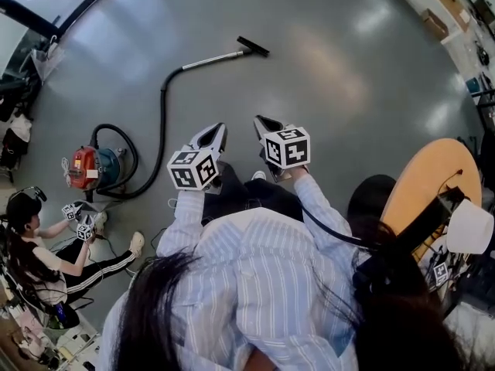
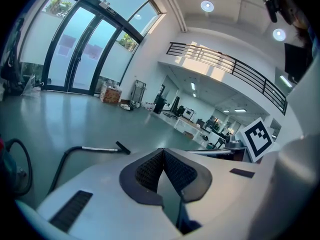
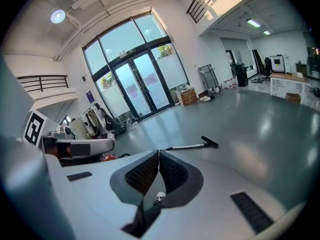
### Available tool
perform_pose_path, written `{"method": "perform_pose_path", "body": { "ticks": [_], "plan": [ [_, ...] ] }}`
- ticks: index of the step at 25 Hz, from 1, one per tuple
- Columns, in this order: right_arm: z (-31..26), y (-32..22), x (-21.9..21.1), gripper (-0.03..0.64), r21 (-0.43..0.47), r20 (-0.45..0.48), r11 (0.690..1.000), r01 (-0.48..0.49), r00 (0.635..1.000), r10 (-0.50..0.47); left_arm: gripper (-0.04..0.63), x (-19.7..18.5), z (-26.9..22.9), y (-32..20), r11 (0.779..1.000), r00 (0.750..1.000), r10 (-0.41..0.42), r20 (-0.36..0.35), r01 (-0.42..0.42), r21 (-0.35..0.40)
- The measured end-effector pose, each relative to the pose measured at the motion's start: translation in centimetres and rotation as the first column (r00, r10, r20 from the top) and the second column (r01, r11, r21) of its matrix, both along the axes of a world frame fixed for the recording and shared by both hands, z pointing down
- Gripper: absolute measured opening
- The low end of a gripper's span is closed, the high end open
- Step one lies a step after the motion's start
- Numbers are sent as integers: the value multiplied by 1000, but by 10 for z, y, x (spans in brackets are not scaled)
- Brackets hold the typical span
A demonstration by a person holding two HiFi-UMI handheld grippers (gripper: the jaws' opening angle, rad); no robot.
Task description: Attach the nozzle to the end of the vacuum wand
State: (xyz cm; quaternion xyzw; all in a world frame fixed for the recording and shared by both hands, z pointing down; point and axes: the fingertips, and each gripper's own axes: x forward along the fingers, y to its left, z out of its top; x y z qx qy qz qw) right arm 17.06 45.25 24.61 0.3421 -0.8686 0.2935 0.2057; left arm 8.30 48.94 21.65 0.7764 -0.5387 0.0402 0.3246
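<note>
On the grey floor ahead lies a silver vacuum wand with a black flat nozzle sitting at its far end. A black hose curves from the wand back to the red and blue vacuum body. My left gripper and right gripper hang side by side at waist height, well short of the wand, both shut with nothing between the jaws. The left gripper view shows the wand and nozzle beyond its tips. In the right gripper view the nozzle lies beyond the tips.
A person sits on the floor at the left near the vacuum body, holding small marker cubes. A round wooden table stands at the right. Glass doors and desks line the room's far sides.
</note>
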Motion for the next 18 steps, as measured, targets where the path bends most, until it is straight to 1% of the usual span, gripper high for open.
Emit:
{"method": "perform_pose_path", "body": {
  "ticks": [6, 18],
  "plan": [
    [-3, -4, 11, 12, 3, 16, 999, -34, 999, 34, 6, 10, -7, -5, 999, 1000, 28, 3, -28, 15],
    [-3, -6, 24, 12, 21, 10, 999, -34, 999, 33, 6, 19, -4, -9, 999, 999, 43, 17, -43, 19]
  ]
}}
